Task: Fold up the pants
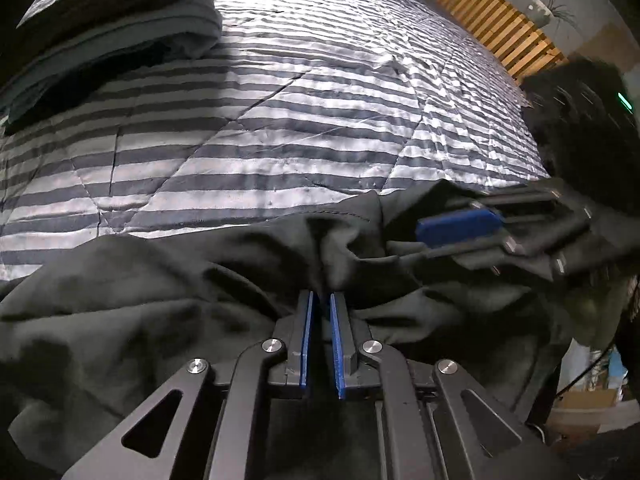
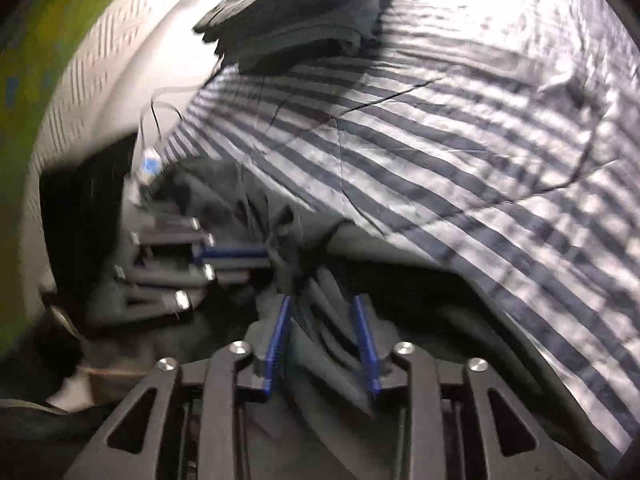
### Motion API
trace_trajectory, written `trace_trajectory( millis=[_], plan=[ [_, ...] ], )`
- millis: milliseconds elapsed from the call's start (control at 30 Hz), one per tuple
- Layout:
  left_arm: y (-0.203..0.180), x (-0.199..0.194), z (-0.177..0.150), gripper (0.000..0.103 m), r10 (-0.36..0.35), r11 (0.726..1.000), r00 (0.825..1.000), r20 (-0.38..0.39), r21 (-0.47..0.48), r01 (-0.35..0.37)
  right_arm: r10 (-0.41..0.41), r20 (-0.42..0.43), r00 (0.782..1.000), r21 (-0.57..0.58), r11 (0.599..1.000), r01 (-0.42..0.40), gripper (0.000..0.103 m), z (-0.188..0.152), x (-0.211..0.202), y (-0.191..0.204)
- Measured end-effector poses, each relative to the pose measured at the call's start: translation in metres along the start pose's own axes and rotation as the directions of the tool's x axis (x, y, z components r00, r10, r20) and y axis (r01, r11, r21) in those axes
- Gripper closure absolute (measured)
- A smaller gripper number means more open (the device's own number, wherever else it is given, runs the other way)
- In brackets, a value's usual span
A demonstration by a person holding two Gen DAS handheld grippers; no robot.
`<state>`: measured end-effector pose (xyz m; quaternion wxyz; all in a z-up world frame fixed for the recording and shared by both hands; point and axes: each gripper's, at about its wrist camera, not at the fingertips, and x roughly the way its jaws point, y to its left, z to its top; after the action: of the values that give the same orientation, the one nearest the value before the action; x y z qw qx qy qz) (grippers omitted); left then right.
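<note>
Black pants point(image 1: 160, 300) lie crumpled at the near edge of a striped quilt point(image 1: 280, 120). My left gripper point(image 1: 321, 300) is shut on a pinch of their fabric, its blue pads almost touching. Just to its right, my right gripper point(image 1: 420, 236) reaches in sideways over the same bunch of cloth. In the right wrist view, my right gripper point(image 2: 322, 304) holds a thick pleated bunch of the pants point(image 2: 248, 200) between its blue pads. The left gripper point(image 2: 266, 256) shows at the left there, clamped on a fold. The image is blurred by motion.
A stack of folded dark clothes point(image 1: 120, 28) sits at the far left of the quilt, also visible as the stack point(image 2: 304, 8). A wooden slatted panel point(image 1: 500, 20) stands behind the bed. A dark sleeve point(image 1: 580, 128) fills the right edge. A thin cable point(image 2: 160, 108) lies by the white patterned bedding point(image 2: 100, 60).
</note>
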<state>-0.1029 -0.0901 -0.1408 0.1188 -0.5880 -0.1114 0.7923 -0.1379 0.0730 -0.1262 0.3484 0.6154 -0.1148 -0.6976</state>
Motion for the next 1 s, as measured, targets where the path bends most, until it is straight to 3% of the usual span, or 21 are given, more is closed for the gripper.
trace_trajectory(
  millis=[167,267,333,433,500,600,633,667,767,833,933,1000],
  plan=[
    [-0.002,0.0,0.0,0.094,0.002,1.0,1.0,0.013,0.022,-0.003,0.161,-0.028,0.987,0.098,0.983,-0.157,0.064,0.02,0.023,-0.01],
    [0.009,-0.024,-0.011,0.093,-0.013,1.0,0.998,0.062,-0.002,0.013,0.192,-0.044,0.98,0.093,0.978,-0.188,0.064,0.027,0.037,-0.003],
    [0.022,-0.037,-0.025,0.092,0.016,1.0,0.997,0.08,-0.01,-0.016,0.193,-0.031,0.981,0.09,0.978,-0.19,0.09,0.031,0.036,0.001],
    [0.042,-0.03,-0.045,0.092,0.085,0.996,0.996,0.028,-0.034,-0.084,0.231,0.037,0.972,0.107,0.966,-0.233,0.091,0.048,0.011,-0.003],
    [0.047,-0.029,-0.052,0.092,0.068,0.997,0.996,0.053,-0.042,-0.066,0.265,0.095,0.96,0.172,0.945,-0.278,0.091,0.063,-0.007,-0.018],
    [0.044,-0.027,-0.054,0.091,0.081,0.996,0.995,0.057,-0.027,-0.08,0.223,0.052,0.973,0.15,0.962,-0.229,0.09,0.07,-0.004,-0.018],
    [0.044,-0.026,-0.054,0.091,0.082,0.996,0.995,0.059,-0.027,-0.08,0.187,0.035,0.982,0.14,0.972,-0.19,0.09,0.069,-0.002,-0.017],
    [0.044,-0.026,-0.055,0.09,0.08,0.997,0.995,0.057,-0.023,-0.079,0.096,0.021,0.995,0.127,0.987,-0.098,0.088,0.07,0.001,-0.016],
    [0.047,-0.028,-0.06,0.09,0.069,0.997,0.996,0.06,-0.028,-0.067,0.031,0.039,0.999,0.166,0.985,-0.037,0.085,0.068,-0.005,-0.029],
    [0.049,-0.028,-0.062,0.09,0.059,0.998,0.996,0.06,-0.036,-0.057,-0.069,0.083,0.994,0.165,0.985,0.055,0.084,0.063,-0.02,-0.031],
    [0.054,-0.034,-0.066,0.089,0.051,0.997,0.996,0.073,-0.063,-0.046,0.005,0.123,0.992,0.14,0.99,-0.022,0.084,0.047,-0.037,-0.019],
    [0.071,-0.056,-0.079,0.089,0.047,0.99,0.99,0.134,-0.138,-0.028,0.009,0.115,0.993,0.056,0.998,-0.016,0.084,0.023,-0.042,0.002]
  ],
)
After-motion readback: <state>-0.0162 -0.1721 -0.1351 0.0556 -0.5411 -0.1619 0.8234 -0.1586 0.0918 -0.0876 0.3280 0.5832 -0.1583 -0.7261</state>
